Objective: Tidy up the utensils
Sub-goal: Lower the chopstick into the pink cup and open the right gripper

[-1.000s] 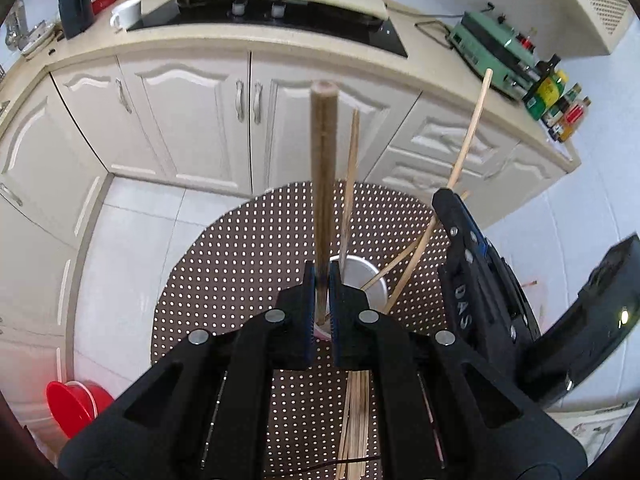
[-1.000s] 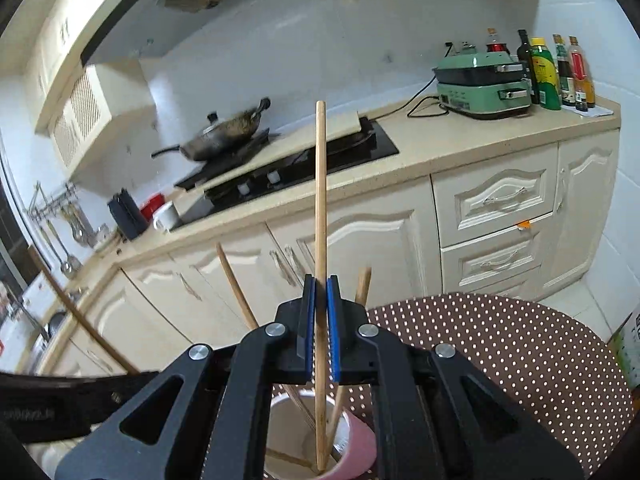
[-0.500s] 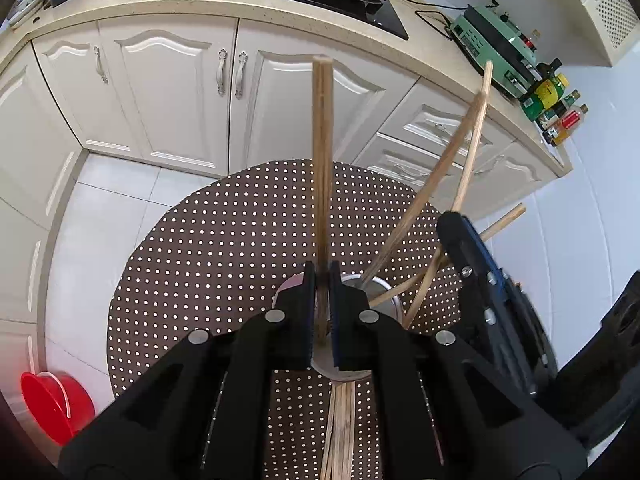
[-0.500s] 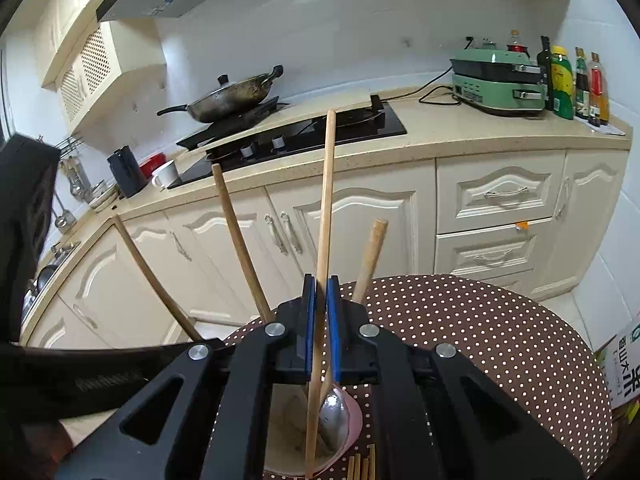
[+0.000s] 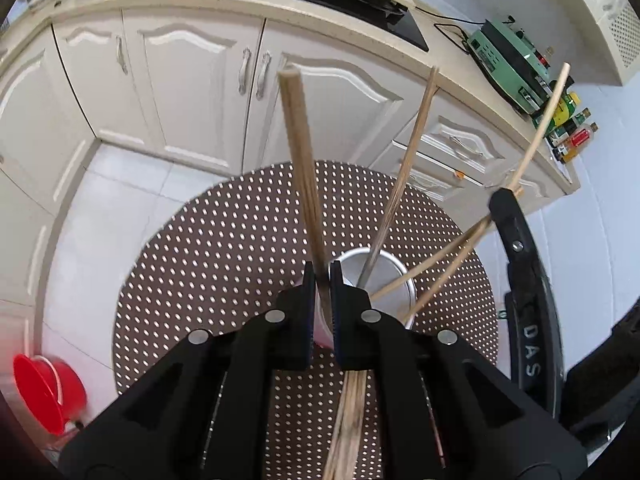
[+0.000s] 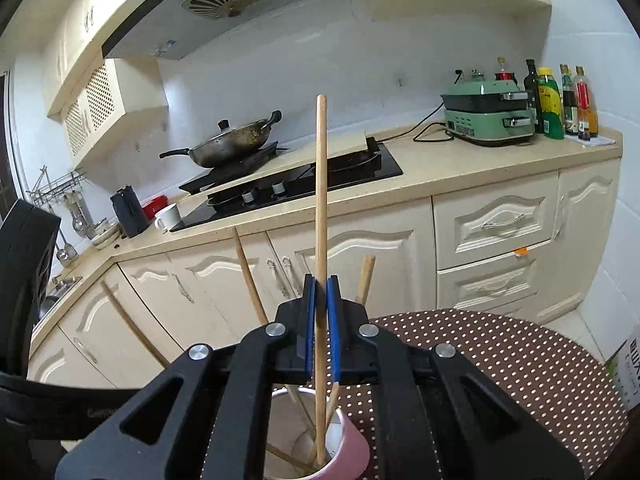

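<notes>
Left gripper pinches a brown wooden stick, jaws closed tight on its shaft; the stick's lower end reaches into the pink cup. Right gripper is clamped on a pale chopstick standing nearly upright, its lower end inside the same pink cup. Cup sits on the brown dotted table and holds several other leaning sticks. More chopsticks lie flat on the table beside it.

The left wrist view looks steeply down, close over the round brown white-dotted tablecloth. The right wrist view faces nearly level towards the cream kitchen cabinets. Both share the pink, steel-lined utensil cup at lower centre.
</notes>
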